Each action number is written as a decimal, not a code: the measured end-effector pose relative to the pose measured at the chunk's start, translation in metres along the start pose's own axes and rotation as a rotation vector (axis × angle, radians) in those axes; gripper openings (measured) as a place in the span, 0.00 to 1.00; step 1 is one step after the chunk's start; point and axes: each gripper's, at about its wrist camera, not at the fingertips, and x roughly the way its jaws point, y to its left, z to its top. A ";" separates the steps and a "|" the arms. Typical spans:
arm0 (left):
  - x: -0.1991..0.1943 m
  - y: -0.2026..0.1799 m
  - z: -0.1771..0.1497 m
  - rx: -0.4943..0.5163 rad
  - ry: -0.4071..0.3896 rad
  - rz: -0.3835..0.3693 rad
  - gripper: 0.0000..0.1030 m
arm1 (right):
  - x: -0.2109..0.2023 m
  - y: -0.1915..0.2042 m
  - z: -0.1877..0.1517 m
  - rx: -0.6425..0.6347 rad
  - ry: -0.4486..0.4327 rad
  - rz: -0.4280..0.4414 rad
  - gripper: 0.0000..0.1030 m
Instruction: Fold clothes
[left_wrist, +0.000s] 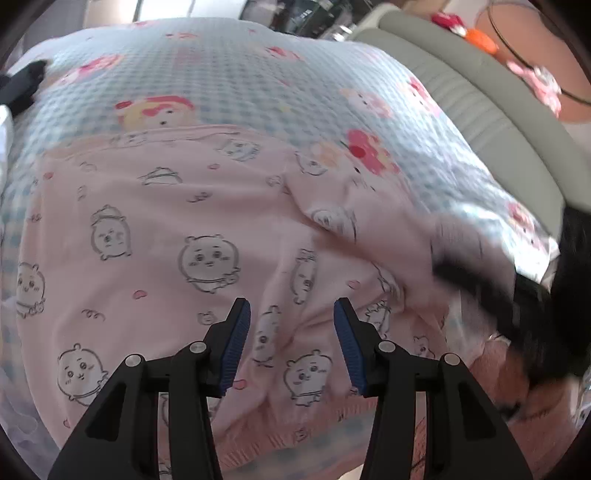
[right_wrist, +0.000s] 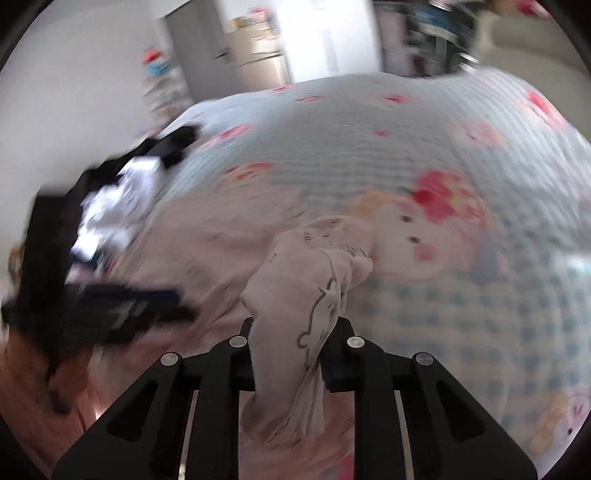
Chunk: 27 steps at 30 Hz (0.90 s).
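Pink garment (left_wrist: 177, 236) spread on bed, one part gathered in right tongs.

Lying mostly flat on blue-checked bedspread (left_wrist: 229, 77) with cartoon print; pale pink cloth with outlined animal faces, ribbed hem toward near edge. Left tongs (left_wrist: 291, 314) hovering above lower middle of garment, wide apart, blue pads (left_wrist: 236, 343) bare, nothing between them. Right tongs (right_wrist: 288, 354) closed on a bunched fold of same garment (right_wrist: 295, 295), cloth lifted off bedspread (right_wrist: 461, 314) and hanging down between black arms. Right side of garment in left view raised and blurred beside right tongs (left_wrist: 476, 280). Dark and white clothes (right_wrist: 122, 184) piled at far left edge of bed. Grey padded headboard (left_wrist: 480, 96) along right side.
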 end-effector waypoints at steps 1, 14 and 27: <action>0.000 0.000 0.000 0.004 -0.003 0.005 0.47 | -0.002 0.012 -0.005 -0.044 0.014 0.008 0.18; 0.057 -0.080 0.109 0.501 0.042 0.124 0.46 | -0.021 -0.022 -0.051 0.177 0.115 0.066 0.51; 0.150 -0.113 0.085 0.836 0.299 0.112 0.00 | -0.017 -0.059 -0.056 0.320 0.146 0.128 0.53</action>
